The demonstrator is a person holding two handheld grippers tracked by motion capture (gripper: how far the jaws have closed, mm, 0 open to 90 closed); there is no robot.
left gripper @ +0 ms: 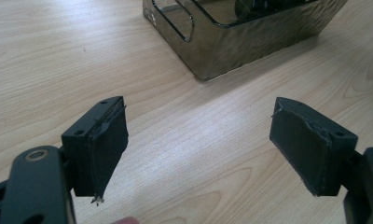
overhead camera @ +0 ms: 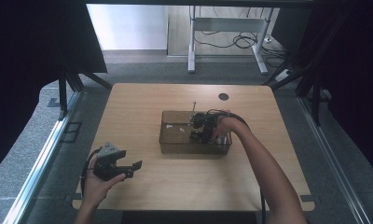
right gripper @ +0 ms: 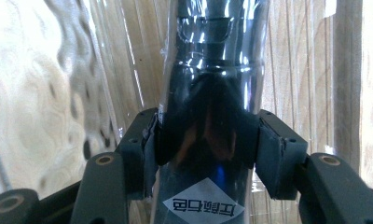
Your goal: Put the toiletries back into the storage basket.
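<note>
- Two grippers are at work around a clear smoky plastic bin (overhead camera: 175, 140) standing in the middle of the wooden table (overhead camera: 250, 182).
- Inside the bin, at its right end, the right gripper (right gripper: 207, 140) has its pads pressed on both sides of a shiny black bottle (right gripper: 212, 70) wrapped in clear film, with a white diamond label near the jaws.
- The bin's rippled wall stands just beside the bottle, hemming in the jaws.
- The left gripper (left gripper: 198, 149) hovers near the bin's front left corner, jaws spread wide with bare wood between them.
- Beyond the bin, a dark round hole (overhead camera: 223, 96) sits near the table's far edge.
- Farther off, a white desk frame (overhead camera: 226, 42) with cables stands on the floor.
</note>
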